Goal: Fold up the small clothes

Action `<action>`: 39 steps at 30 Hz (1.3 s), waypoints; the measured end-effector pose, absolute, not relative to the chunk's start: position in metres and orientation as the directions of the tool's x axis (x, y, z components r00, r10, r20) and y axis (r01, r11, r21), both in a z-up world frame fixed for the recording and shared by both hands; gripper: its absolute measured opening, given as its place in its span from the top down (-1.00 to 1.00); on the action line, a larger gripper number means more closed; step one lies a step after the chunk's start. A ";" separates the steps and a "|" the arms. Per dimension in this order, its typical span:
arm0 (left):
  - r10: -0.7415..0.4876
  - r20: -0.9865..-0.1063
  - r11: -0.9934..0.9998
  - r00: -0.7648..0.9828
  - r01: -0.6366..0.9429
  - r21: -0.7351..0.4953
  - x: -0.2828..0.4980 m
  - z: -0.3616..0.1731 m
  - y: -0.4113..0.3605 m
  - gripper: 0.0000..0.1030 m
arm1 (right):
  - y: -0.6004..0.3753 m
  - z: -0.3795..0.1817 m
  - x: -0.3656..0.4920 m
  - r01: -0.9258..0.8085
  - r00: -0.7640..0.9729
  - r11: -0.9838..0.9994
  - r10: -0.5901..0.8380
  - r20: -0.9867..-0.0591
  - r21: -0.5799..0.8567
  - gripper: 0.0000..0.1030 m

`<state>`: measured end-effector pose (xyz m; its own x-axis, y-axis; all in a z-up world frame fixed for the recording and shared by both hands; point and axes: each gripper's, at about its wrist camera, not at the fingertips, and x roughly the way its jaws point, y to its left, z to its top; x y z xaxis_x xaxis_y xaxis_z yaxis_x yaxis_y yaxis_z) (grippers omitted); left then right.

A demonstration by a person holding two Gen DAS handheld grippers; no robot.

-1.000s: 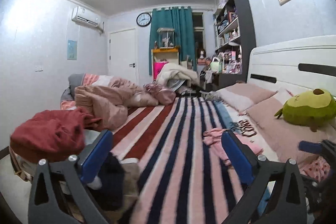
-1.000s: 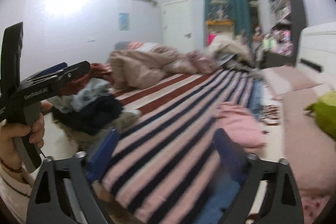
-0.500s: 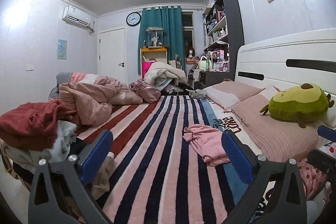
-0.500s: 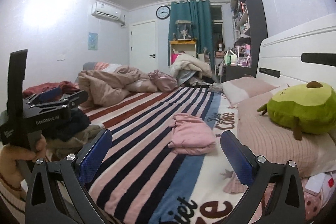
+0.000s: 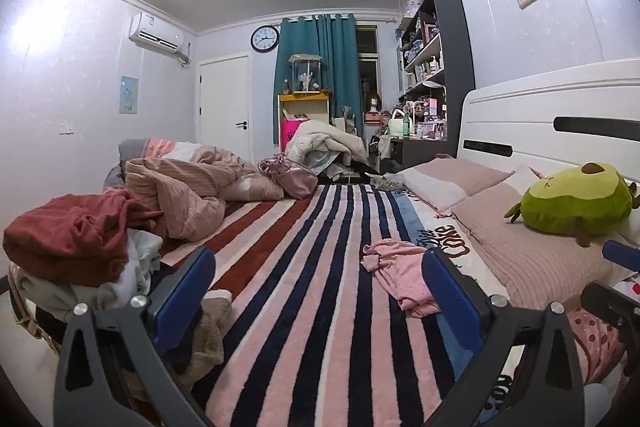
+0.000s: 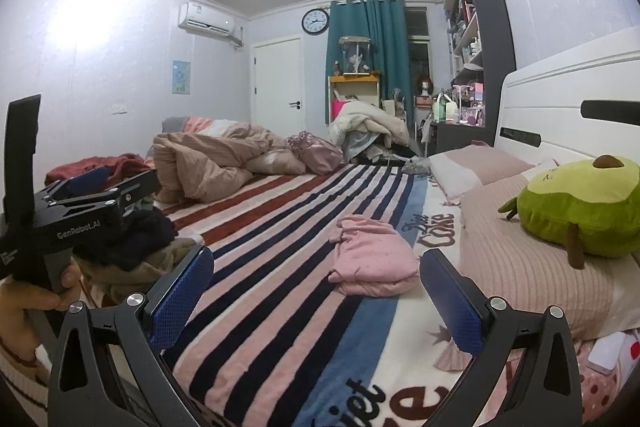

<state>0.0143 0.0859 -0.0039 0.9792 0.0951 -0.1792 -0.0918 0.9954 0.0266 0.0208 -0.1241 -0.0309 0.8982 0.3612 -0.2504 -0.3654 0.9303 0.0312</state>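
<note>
Two claws are in view, both spread wide and holding nothing: the left claw [image 5: 316, 287] and the right claw [image 6: 316, 291] hang low over the near end of the bed [image 5: 304, 307], which is covered by a striped blanket. One small pink garment [image 6: 370, 259] lies crumpled on that blanket, right of centre, just beside the pillows [image 6: 520, 259] and well apart from the heap of clothes [image 5: 80, 251] at the bed's left edge. The garment appears to be thin knit cloth: light, limp, not fragile, likely to sag and bunch when lifted and to drag a little on the fleecy blanket. A sound hold would probably be at two outer points, such as a hem corner or a sleeve end, so the piece can be drawn flat; in the left wrist view a loose end trails toward the left. Its type cannot be determined, since the folds hide neckline, sleeves and any second layer. The right pad of the left claw covers its near edge. A hand [image 6: 28, 303] gripping the left tool is cut off by the frame. The heap's lower items are indistinct.
</note>
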 end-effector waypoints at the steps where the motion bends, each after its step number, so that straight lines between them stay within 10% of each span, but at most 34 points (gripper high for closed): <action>1: 0.096 -0.180 0.995 0.979 -0.092 0.026 0.015 -0.004 0.085 -0.98 | -0.124 -0.031 0.021 -0.366 0.898 0.930 0.361 -0.250 0.032 -1.00; 39: 0.040 -0.194 0.999 0.980 -0.035 0.030 0.012 -0.006 0.080 -0.98 | -0.114 -0.024 -0.005 -0.286 0.928 0.957 0.291 -0.232 0.055 -1.00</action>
